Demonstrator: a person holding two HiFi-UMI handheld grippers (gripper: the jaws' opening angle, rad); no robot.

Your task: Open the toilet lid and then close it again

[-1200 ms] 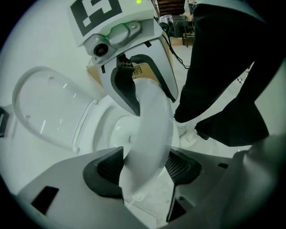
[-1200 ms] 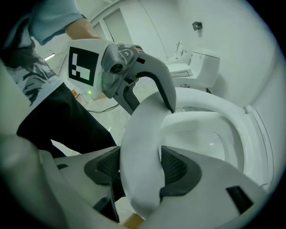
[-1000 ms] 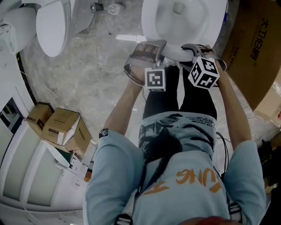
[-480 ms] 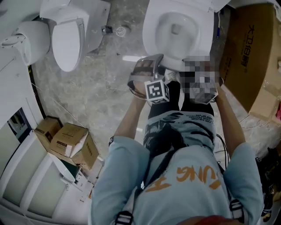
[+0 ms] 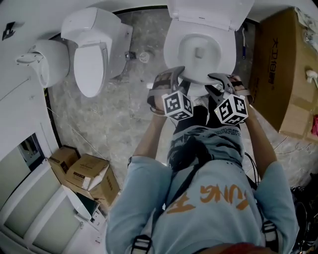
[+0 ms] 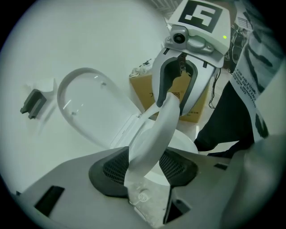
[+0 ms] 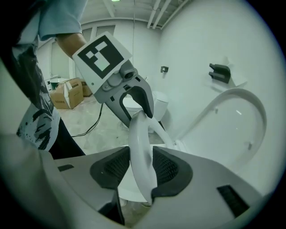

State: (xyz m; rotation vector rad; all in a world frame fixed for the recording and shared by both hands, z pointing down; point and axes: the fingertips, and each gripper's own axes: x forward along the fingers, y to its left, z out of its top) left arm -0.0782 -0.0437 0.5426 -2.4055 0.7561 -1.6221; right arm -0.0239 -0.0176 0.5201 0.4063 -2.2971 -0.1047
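Left gripper (image 6: 145, 167): fingers (image 6: 109, 172) have just been closing, now clamped on seat (image 6: 154, 134), front-left edge.
Right gripper (image 7: 142, 167): likewise closing, clamped front-right.
Lid (image 5: 208, 12): upright at bowl's (image 5: 201, 49) back edge.
Hazards: uneven lifting could strain the hinge; slick plastic slipping would drop the seat.

I record a grey marbled stone floor (image 5: 112, 119) with a small round metal drain (image 5: 144, 57) set in it. A second white ceramic toilet with its lid down (image 5: 92, 59) stands at the left, with a white ceramic wall fixture (image 5: 44, 62) just beside it. Brown cardboard cartons (image 5: 84, 173) sit near white panelling (image 5: 30, 213) at lower left. A large brown cardboard box (image 5: 278, 74) stands at the right. The plain white wall (image 6: 89, 40) bears one dark bracket (image 6: 33, 103). Pale ceiling pipes (image 7: 156, 13) run overhead. The light is even.
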